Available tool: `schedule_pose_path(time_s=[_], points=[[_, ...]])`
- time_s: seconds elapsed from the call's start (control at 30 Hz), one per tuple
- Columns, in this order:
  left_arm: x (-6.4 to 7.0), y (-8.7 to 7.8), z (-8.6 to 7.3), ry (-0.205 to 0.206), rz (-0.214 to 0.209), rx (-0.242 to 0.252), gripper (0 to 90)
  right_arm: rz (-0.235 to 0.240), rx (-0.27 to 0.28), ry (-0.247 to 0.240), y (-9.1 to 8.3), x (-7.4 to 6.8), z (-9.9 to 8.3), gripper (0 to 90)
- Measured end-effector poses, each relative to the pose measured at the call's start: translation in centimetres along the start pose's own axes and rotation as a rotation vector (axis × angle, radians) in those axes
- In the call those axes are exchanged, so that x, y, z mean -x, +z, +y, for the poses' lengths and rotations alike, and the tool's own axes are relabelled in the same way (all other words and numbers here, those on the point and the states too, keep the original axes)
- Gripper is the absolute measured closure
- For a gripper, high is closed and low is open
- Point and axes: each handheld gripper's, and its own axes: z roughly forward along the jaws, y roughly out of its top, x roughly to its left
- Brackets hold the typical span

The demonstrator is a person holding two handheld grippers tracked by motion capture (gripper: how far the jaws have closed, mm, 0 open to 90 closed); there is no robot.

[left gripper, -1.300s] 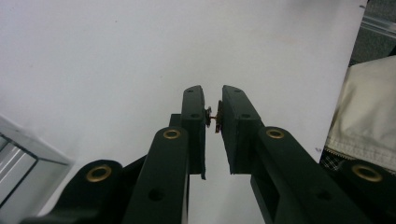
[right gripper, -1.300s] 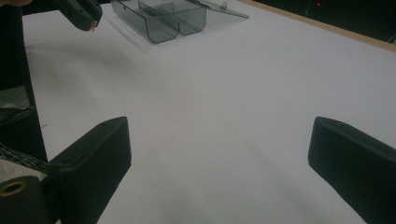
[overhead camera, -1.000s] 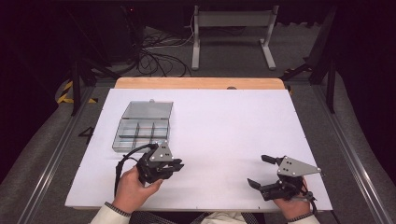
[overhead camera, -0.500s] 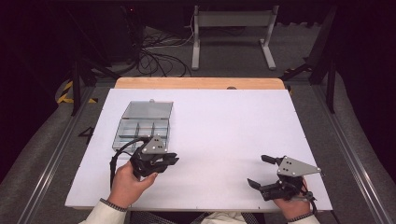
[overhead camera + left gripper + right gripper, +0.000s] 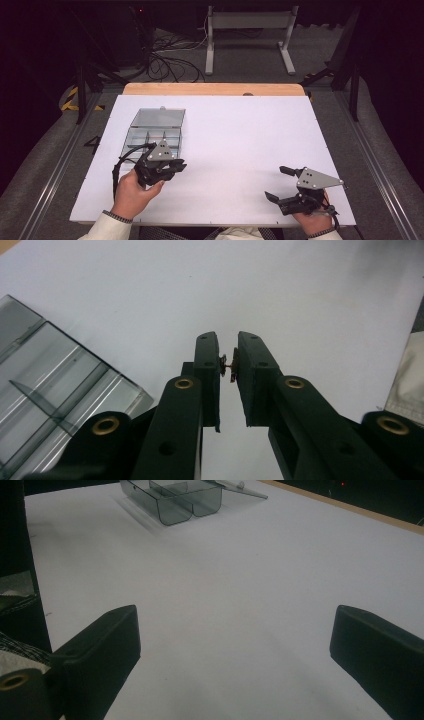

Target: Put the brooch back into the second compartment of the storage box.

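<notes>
Left tongs [image 5: 228, 365]: jaws nearly pressed together, pinching a tiny brownish part [image 5: 229, 366] between the pads near the tips. Too small to name; could be a small metal fitting or electronic component. In the high view I read the left tongs [image 5: 175, 166] as sitting at the near right corner of the clear compartment box [image 5: 155, 132], tips pointing toward 3 o'clock, away from the box and over bare white surface [image 5: 240, 135].

Right tongs [image 5: 235, 640]: jaws spread wide, nothing between them. In the high view the right tongs [image 5: 277, 184] rest low at about 5 o'clock on the surface, well apart from the box, tips toward 9 o'clock. I judge this hand idle.

The box: smoky clear plastic, divided into several compartments, its lid [image 5: 159, 117] hinged open and lying flat toward 12 o'clock. From the left gripper view the near compartments [image 5: 60, 400] at 8 o'clock of the jaws look empty, though glare hides part of them. From the right gripper view the box [image 5: 172, 497] sits far off at 11 o'clock, and I cannot tell its contents.

Progress, my judgement: lid is off the compartments and one small part is in grip, so the pick is done. Left to do: carry the part either to its compartment or out onto the open surface; the pictures do not settle which. Then release, and probably close the lid.
</notes>
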Motion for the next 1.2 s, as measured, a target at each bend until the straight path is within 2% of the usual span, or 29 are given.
schedule_pose_path(time_s=[0.2, 0.67, 0.9, 1.2], points=[[-1.5, -0.2, -0.3, -0.035, 0.019, -0.001, 79.7, 0.001, 0.0, -0.002, 0.1, 0.0, 0.0, 6.6], [-3.9, -0.4, -0.4, -0.068, 0.062, -0.009, 79.7, 0.003, -0.002, -0.002, 0.1, 0.1, 0.0, 6.6], [-4.8, -0.2, -0.3, -0.09, 0.071, -0.017, 79.7, 0.004, -0.002, -0.002, 0.1, 0.1, 0.0, 6.6], [-6.4, 0.2, -0.5, -0.139, 0.076, -0.016, 79.7, 0.004, -0.003, 0.001, 0.1, 0.1, 0.0, 6.6]])
